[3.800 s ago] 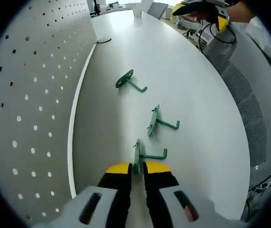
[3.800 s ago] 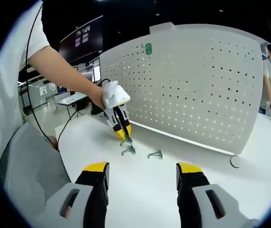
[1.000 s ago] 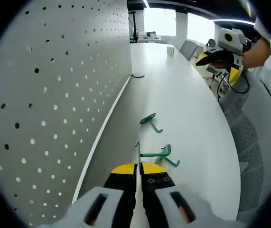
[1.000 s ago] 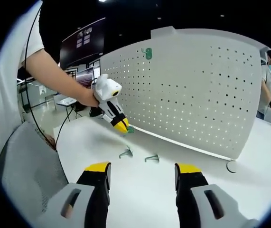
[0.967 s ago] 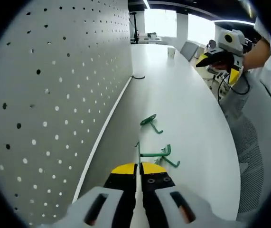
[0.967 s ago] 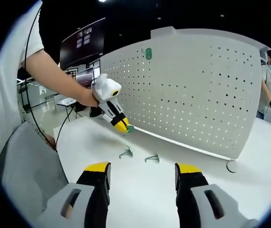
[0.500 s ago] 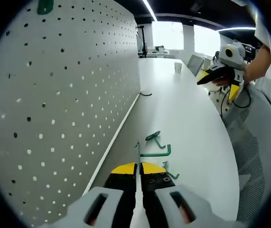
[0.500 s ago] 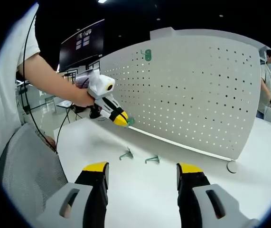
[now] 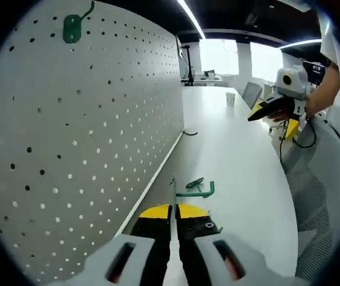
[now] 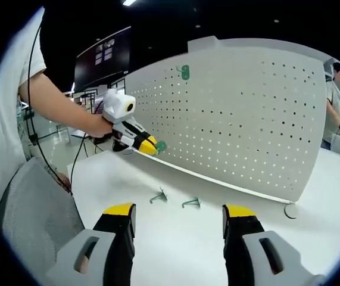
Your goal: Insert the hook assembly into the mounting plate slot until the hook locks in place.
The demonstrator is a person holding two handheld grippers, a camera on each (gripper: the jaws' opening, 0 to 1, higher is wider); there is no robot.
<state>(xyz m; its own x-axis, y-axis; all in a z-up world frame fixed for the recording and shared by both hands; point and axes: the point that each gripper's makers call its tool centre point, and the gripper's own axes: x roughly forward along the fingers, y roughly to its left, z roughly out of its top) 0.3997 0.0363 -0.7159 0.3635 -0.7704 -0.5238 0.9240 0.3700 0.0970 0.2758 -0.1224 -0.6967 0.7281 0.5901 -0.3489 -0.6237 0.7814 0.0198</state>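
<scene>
One hook (image 9: 71, 27) hangs on the pegboard (image 9: 86, 131); left gripper (image 9: 174, 213) clenches another hook (image 9: 189, 189), uninserted; right gripper (image 10: 178, 215) spread, idle.

The left gripper view looks along the white worktop (image 9: 241, 155), close beside the pegboard (image 9: 86, 137) running down its left. The right gripper view faces that pegboard (image 10: 247, 113) squarely from farther back, above the worktop (image 10: 175, 238). Both share the board, the worktop and the hook mounted near the board's top (image 9: 72, 27) (image 10: 184, 72).
</scene>
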